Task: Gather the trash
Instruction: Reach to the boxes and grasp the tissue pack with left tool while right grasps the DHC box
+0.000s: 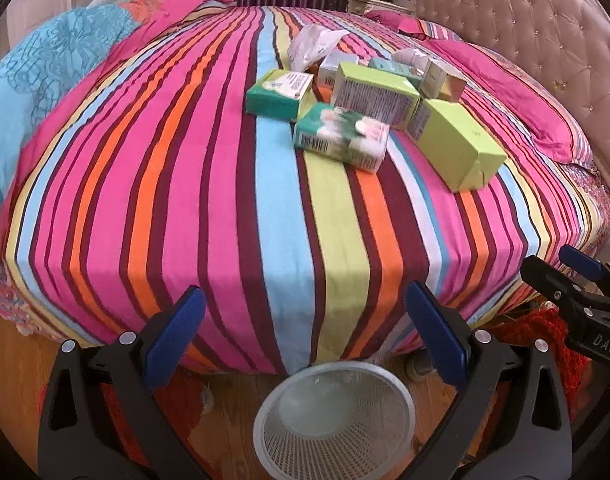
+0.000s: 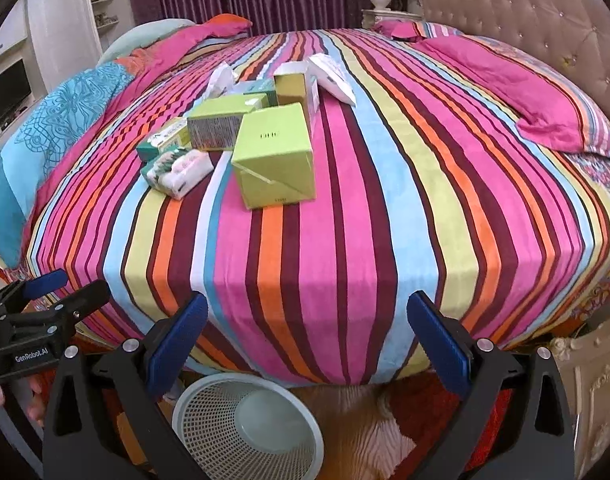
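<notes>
On the bed with the striped multicolour cover (image 2: 345,240), a cluster of green and white cardboard boxes (image 1: 369,120) lies near the middle. Behind them lie crumpled white plastic wrappers (image 1: 311,46). The pink fabric pillow (image 2: 521,92) lies right of the boxes, beside the padded tufted headboard (image 2: 525,12). On the wooden floor before the bed stands the round white mesh wastebasket (image 1: 335,420).

Black clamp-style tools (image 1: 305,316) (image 2: 307,316) with blue pads (image 1: 177,332), silver screws, white "DAS" and "GenRobot.AI" lettering.
</notes>
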The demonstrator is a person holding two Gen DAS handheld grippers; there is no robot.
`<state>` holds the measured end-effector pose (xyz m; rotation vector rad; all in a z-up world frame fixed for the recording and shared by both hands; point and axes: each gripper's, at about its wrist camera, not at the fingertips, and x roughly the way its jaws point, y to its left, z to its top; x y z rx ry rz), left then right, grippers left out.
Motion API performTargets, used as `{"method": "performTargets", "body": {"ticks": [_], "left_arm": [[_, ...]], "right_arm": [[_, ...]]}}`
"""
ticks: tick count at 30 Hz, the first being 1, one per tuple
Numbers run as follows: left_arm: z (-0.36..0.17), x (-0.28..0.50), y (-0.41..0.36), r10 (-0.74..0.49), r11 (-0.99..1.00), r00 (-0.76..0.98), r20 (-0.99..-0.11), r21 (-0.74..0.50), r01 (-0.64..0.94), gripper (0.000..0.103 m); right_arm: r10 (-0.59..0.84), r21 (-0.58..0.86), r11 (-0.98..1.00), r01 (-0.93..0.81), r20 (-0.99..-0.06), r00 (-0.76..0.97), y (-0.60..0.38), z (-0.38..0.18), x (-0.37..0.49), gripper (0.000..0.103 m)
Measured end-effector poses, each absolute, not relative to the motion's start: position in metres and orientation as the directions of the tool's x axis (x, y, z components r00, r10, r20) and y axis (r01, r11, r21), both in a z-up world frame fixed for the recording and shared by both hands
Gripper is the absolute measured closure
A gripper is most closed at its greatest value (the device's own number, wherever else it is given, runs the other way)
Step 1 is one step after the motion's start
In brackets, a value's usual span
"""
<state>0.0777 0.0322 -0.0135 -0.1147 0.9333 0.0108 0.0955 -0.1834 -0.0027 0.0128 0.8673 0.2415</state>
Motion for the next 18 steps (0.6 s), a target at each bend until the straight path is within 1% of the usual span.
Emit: {"method": "performTargets", "body": {"ticks": [7,18], "left_arm": [[-0.007,0.107,0.029,-0.056,0.995,0.610,-0.790,-0.093,-0.029,0.006],[-0.013,0.153,0.026,-0.085,0.994,0.600,-0.796,-0.113,-0.009,0.006]], "right_arm": [[0.233,0.114,0.968,-0.225,-0.746,0.624,-0.178,0.002,0.120,0.007],[0.282,0.150,0.954,-0.260,-0.745,0.604,-0.173,-0.001,0.152,0.007]]}}
